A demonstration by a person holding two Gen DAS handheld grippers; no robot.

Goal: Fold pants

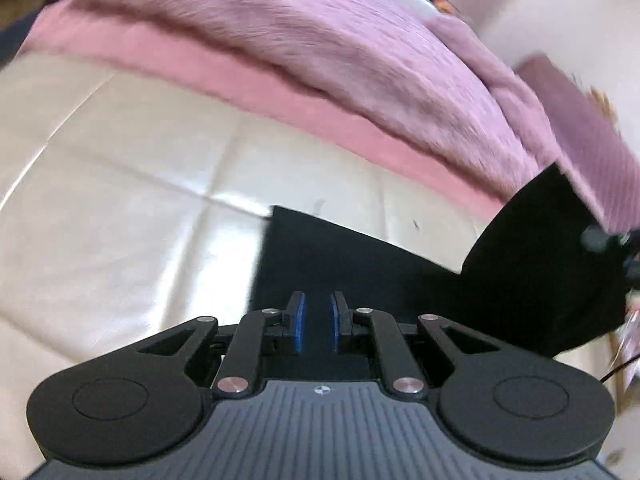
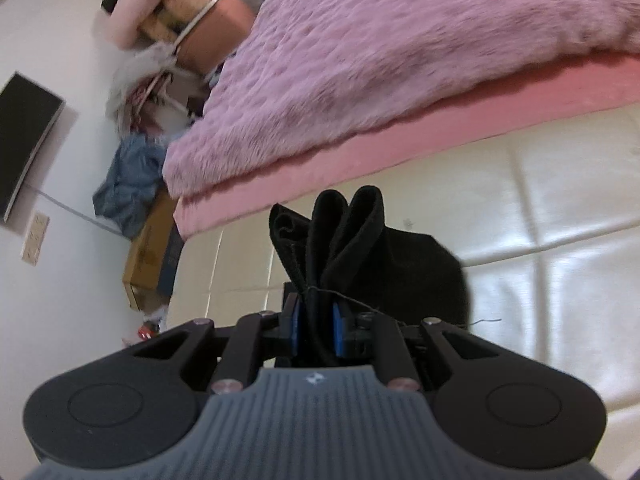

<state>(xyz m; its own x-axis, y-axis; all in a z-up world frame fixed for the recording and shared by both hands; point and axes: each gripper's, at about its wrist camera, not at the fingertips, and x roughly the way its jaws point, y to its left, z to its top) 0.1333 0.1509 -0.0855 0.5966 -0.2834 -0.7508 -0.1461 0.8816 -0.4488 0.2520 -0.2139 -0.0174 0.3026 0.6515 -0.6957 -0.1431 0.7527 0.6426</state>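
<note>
Between the blue pads of the right gripper [image 2: 316, 330] a thick bunch of the black pants [image 2: 360, 248] is clamped, lifted over the cream bed surface [image 2: 560, 208]. The left gripper [image 1: 317, 322] is nearly closed, seemingly pinching a flat black layer. If the bunched layers slip out unevenly, the fold may land crooked near the pink blanket [image 2: 380, 60].

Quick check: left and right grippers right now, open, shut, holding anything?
Left gripper: nearly closed over the black pants; a grip cannot be told.
Right gripper: shut on bunched folds of the pants.
</note>
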